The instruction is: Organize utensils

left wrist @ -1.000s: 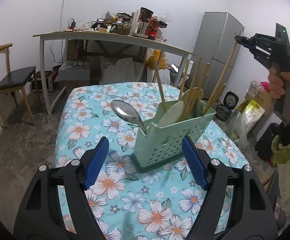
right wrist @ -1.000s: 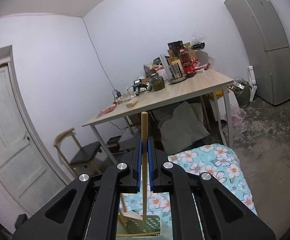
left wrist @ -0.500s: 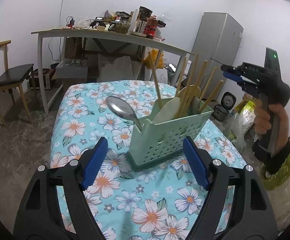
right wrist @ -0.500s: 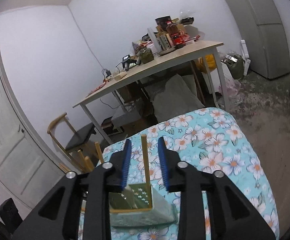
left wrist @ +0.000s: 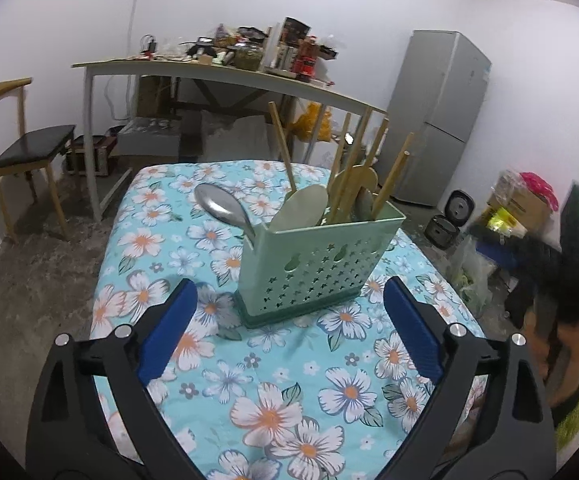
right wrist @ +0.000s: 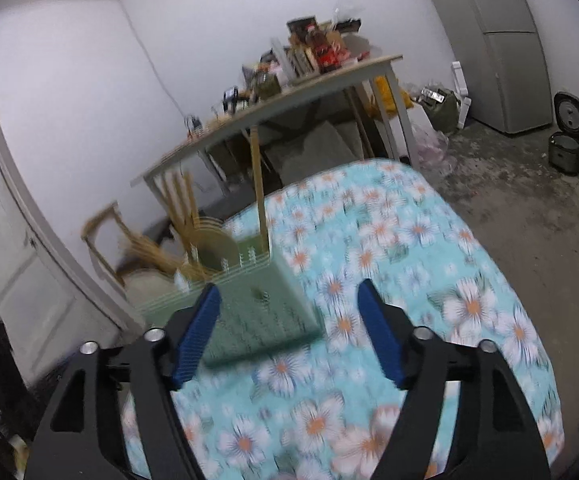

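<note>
Currently: green utensil caddy (left wrist: 313, 268) holding chopsticks (left wrist: 391, 178); left hand-held gripper (left wrist: 287, 328) and right hand-held gripper (right wrist: 289, 332) both opening, empty. Risk: a pad clipping the caddy could tip it.

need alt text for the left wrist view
A green utensil holder packed with wooden chopsticks and a metal spoon stands on a floral tablecloth, ahead of the left gripper, whose jaws are opening around nothing.

Both left tongs (left wrist: 285, 328) and right tongs (right wrist: 289, 332) are opening, nothing between their jaws.
</note>
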A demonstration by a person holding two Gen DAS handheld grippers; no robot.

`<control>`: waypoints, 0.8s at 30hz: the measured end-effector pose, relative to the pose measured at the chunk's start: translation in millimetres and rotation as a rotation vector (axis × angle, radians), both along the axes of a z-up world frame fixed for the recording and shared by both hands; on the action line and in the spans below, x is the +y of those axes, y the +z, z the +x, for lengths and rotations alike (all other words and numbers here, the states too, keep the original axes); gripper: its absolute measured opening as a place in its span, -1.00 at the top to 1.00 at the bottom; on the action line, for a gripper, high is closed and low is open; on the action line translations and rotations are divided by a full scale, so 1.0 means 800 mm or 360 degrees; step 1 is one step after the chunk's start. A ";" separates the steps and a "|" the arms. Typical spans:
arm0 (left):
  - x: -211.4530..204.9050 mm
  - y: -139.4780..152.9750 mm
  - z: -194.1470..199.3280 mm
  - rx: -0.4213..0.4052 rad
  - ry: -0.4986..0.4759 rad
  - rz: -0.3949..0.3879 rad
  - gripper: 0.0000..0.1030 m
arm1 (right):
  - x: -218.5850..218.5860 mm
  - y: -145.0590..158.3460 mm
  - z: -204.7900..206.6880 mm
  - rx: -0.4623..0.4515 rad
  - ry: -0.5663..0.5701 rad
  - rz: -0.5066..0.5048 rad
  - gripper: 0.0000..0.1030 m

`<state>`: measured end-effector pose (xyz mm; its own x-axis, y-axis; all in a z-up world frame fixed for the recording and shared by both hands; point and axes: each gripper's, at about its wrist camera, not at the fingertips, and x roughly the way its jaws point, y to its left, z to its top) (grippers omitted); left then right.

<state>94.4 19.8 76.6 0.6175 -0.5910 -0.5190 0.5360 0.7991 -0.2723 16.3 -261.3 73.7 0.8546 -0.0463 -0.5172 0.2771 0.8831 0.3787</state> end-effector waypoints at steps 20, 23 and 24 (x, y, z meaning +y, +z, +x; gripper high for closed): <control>0.009 0.010 -0.048 -0.0122 0.0407 0.0245 -0.84 | 0.081 -0.027 -0.038 0.0225 -0.0007 -0.0486 -0.87; 0.008 0.015 -0.055 -0.0192 0.0492 0.0307 -0.84 | 0.088 -0.024 -0.038 0.0255 -0.0043 -0.0567 -0.87; 0.007 0.016 -0.057 -0.0222 0.0509 0.0328 -0.84 | 0.090 -0.023 -0.039 0.0263 -0.0050 -0.0600 -0.87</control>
<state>48.6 25.4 89.5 0.8263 -0.2499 -0.5047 0.2720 0.9618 -0.0309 -14.7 -189.1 55.2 0.7565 -0.2836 -0.5893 0.3362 0.9415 -0.0215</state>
